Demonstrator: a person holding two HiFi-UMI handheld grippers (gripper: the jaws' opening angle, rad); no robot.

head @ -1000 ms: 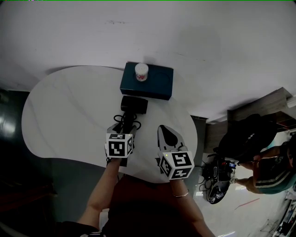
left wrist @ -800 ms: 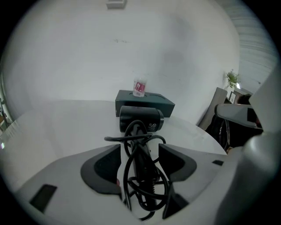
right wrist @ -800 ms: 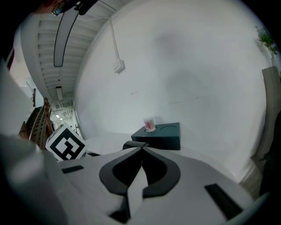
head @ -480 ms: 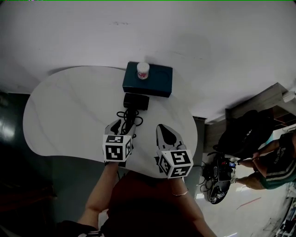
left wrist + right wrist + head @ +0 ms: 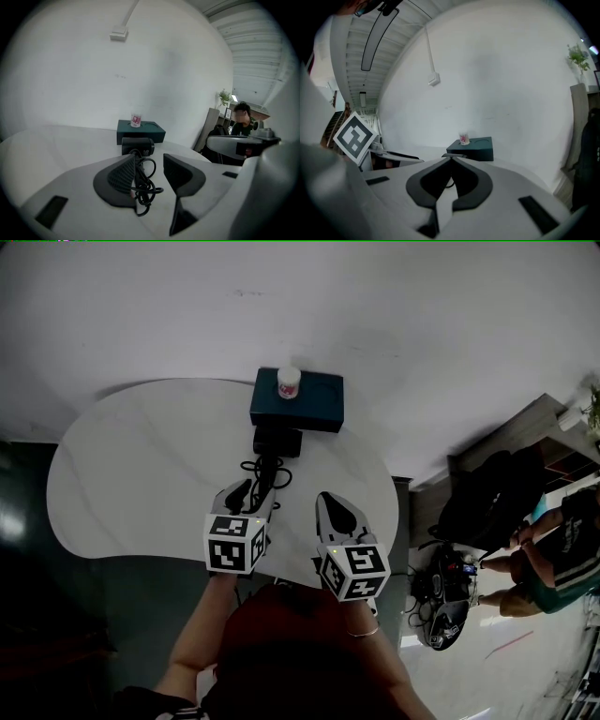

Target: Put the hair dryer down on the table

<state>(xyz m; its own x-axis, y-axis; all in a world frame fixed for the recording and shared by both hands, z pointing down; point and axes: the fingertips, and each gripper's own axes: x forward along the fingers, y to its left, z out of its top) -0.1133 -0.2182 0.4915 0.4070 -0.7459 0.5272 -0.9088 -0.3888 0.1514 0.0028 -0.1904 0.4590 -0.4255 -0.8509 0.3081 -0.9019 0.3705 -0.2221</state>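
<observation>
The black hair dryer (image 5: 277,441) lies on the white table (image 5: 141,465), just in front of a teal box. Its coiled cord (image 5: 265,474) trails back toward me. My left gripper (image 5: 246,495) sits low behind the dryer (image 5: 137,146) and its jaws are closing. The cord (image 5: 143,180) lies between them beside the left pad, with a clear gap to the right pad. My right gripper (image 5: 336,507) rests to the right with its jaws together on nothing (image 5: 451,159).
The teal box (image 5: 297,399) stands at the table's far edge by the wall, with a small white cup (image 5: 289,382) on top. The table's right edge (image 5: 389,512) drops off beside my right gripper. A person (image 5: 553,559) and a dark bag are on the floor to the right.
My left gripper has drawn back a little from the dryer toward me, and its jaws have narrowed. The right gripper has hardly moved.
</observation>
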